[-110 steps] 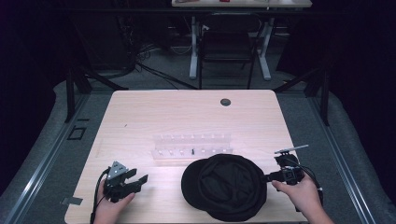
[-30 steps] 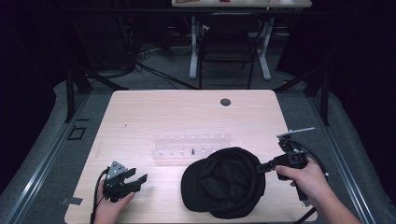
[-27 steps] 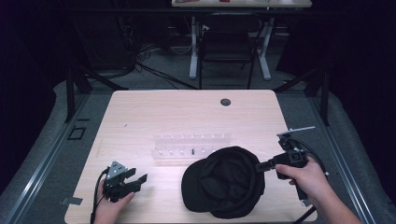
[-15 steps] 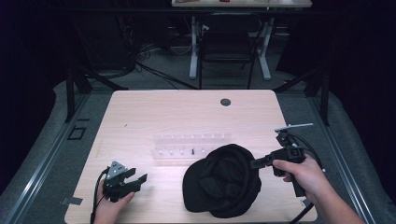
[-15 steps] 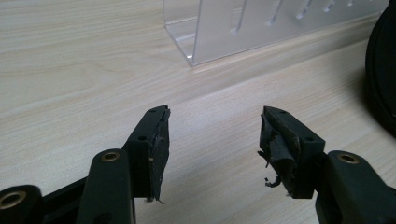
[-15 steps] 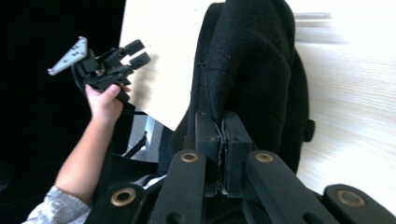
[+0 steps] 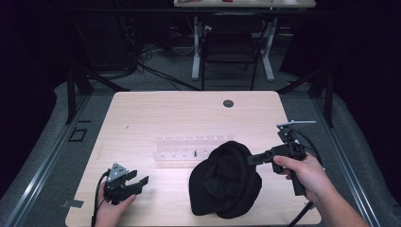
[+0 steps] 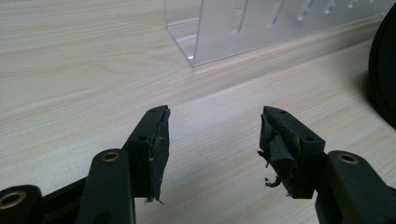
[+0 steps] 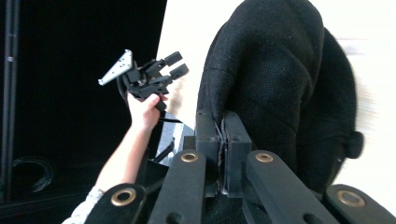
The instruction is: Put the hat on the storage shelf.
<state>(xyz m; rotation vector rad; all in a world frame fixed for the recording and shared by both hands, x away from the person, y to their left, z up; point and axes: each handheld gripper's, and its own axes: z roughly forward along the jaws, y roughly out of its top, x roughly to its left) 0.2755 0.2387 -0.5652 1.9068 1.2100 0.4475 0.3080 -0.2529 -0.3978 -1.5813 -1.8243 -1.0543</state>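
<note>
1. High view: the right gripper (image 7: 251,160) sits at the lower right of the frame, held in the person's right hand (image 7: 307,174), with its jaws pinched together on the right edge of a black cap (image 7: 226,182). The cap's gripped side is lifted while its lower part rests on the wooden table (image 7: 179,113), just below centre.
2. High view: the left gripper (image 7: 137,182) is at the lower left, held low over the table in the left hand (image 7: 109,212), its jaws spread apart with nothing between them. It is well apart from the cap, which lies to its right.
3. High view: a clear plastic rack (image 7: 191,149) lies in the middle of the table, just above and left of the cap; a small dark round insert (image 7: 228,103) sits near the table's far edge.
4. Left gripper view: the left gripper (image 8: 212,140) rises from the bottom of the frame with its two jaws wide apart over bare wood. The clear rack (image 8: 261,25) is at the upper centre, and a curved black edge of the cap (image 8: 385,79) shows at the right border.
5. Right gripper view: the right gripper (image 9: 223,128) at the bottom centre has its jaws closed tight on a fold of the black cap (image 9: 280,79), which hangs above and to the right of them. The other hand with the left gripper (image 9: 175,65) shows at the upper left.
</note>
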